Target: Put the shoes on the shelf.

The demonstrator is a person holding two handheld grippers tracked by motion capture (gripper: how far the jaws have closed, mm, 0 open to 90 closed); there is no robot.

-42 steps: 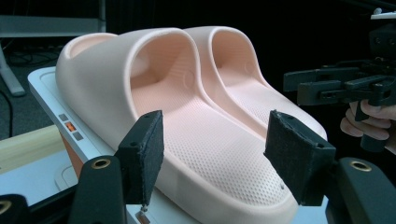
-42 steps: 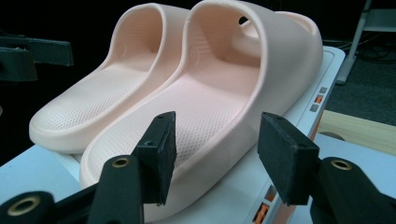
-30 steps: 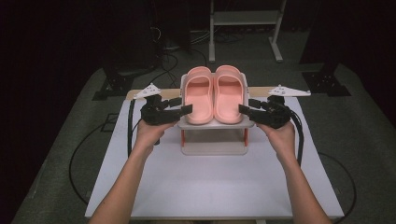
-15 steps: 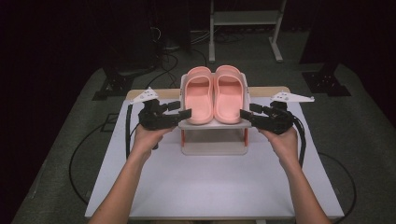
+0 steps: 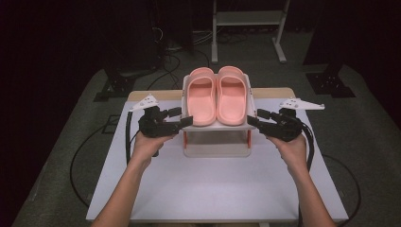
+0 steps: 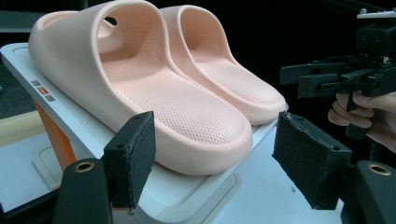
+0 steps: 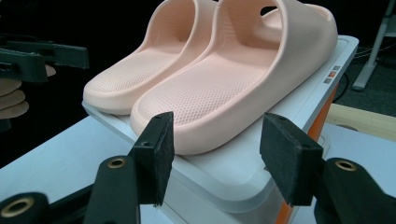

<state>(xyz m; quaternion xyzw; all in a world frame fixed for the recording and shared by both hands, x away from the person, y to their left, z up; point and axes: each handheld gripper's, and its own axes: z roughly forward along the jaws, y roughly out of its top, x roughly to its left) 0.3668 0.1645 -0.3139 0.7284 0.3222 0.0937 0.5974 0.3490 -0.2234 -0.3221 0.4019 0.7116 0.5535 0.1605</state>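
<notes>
Two pink slippers, left [image 5: 201,101] and right [image 5: 231,99], lie side by side on a white shelf [image 5: 217,126] with orange legs in the middle of the table. My left gripper [image 5: 179,117] sits at the shelf's left front corner. Its jaws have just been opening and stand open, the left slipper's [image 6: 187,107] rounded end just beyond the pads [image 6: 135,158], untouched. My right gripper [image 5: 257,118] is open at the right front corner. The right slipper [image 7: 224,84] lies ahead of its pads [image 7: 289,158]. The shelf's edge [image 7: 243,182] runs below the jaws.
The white table [image 5: 213,189] has free room in front of the shelf. A wooden strip [image 5: 269,92] runs along its back edge. A metal frame [image 5: 248,19] stands on the floor behind. Cables [image 5: 90,146] loop on the floor at the left.
Both grippers have drawn slightly away from the slippers' sides, down to the shelf's front corners. The left jaws stand a little wider.
</notes>
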